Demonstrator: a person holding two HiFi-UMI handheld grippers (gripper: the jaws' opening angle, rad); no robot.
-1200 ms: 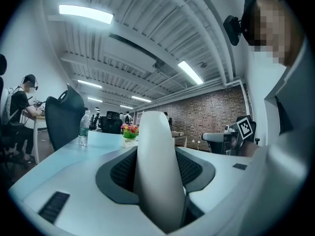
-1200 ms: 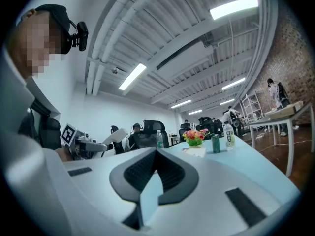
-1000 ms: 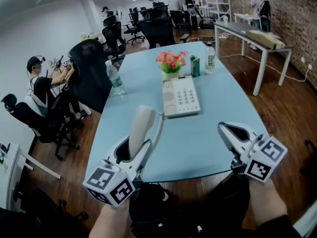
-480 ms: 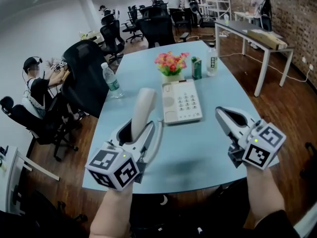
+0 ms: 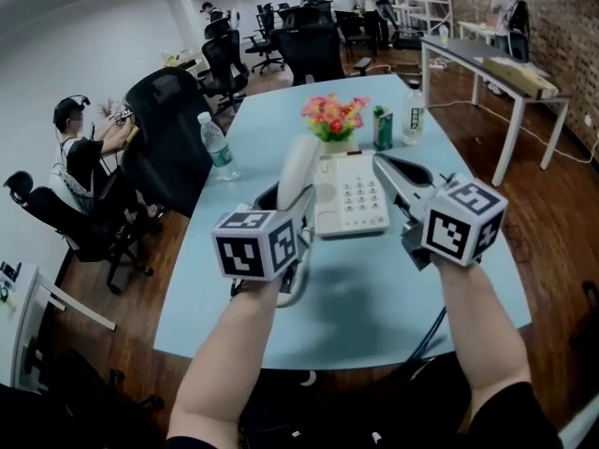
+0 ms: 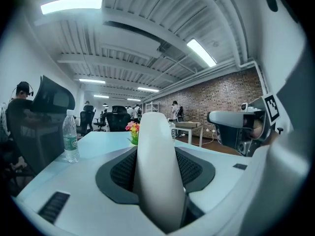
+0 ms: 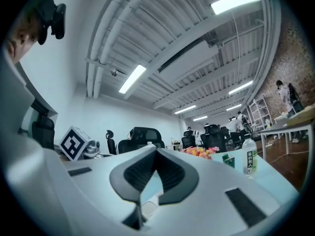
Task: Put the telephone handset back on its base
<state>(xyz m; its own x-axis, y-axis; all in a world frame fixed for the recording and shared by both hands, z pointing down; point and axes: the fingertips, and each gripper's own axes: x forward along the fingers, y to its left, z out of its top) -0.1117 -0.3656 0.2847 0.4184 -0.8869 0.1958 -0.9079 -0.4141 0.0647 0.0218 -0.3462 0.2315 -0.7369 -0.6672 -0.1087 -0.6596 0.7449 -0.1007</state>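
The handset's (image 5: 298,165) lower end is buried between the jaws of the left tool (image 5: 293,206), which clamp its white shaft so that it stands tilted forward above the bench (image 5: 374,283). It covers the left edge of the base (image 5: 351,195), while the right tool (image 5: 382,163) covers the right edge. Both forearms reach straight out, with the tools about level on either side of the base, and the right tool's jaws meet at the tips with nothing between them.
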